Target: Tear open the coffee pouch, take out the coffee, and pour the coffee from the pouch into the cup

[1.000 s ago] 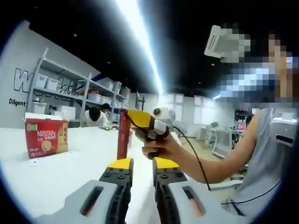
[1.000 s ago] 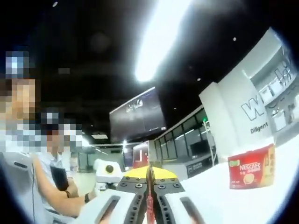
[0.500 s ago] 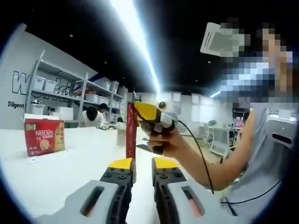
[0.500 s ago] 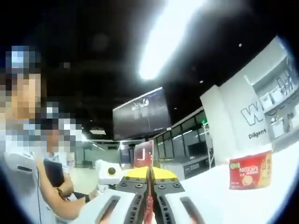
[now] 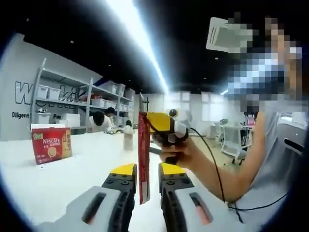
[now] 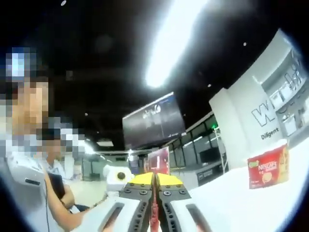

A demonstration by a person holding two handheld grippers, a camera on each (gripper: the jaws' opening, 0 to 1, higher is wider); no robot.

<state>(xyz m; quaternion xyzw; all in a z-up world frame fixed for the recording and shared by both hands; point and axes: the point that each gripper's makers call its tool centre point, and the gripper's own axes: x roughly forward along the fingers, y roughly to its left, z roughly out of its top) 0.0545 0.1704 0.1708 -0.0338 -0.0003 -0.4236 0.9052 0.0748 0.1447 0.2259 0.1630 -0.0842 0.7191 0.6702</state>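
A long red coffee stick pouch [image 5: 143, 159] hangs upright in the gap of my left gripper [image 5: 147, 169], which is open; I cannot tell whether a jaw touches it. The right gripper [image 5: 145, 118], held in a person's hand [image 5: 178, 152], is shut on the pouch's top end. In the right gripper view my right gripper [image 6: 154, 177] is shut on the pouch [image 6: 158, 161], whose red end sticks out past the yellow tips. A small white cup-like object [image 5: 128, 140] stands on the white table [image 5: 72, 174] beyond the pouch.
A red Nescafe box [image 5: 51, 145] [image 6: 268, 166] stands on the table to the left. Shelving with bins [image 5: 63, 96] lines the far wall, with a seated person [image 5: 99, 122] there. The holder's arm and grey top [image 5: 270, 169] take up the right side.
The right gripper has brought the pouch nearer and lower; it stood beyond the left jaws' tips and now hangs between them. Both views shifted slightly.
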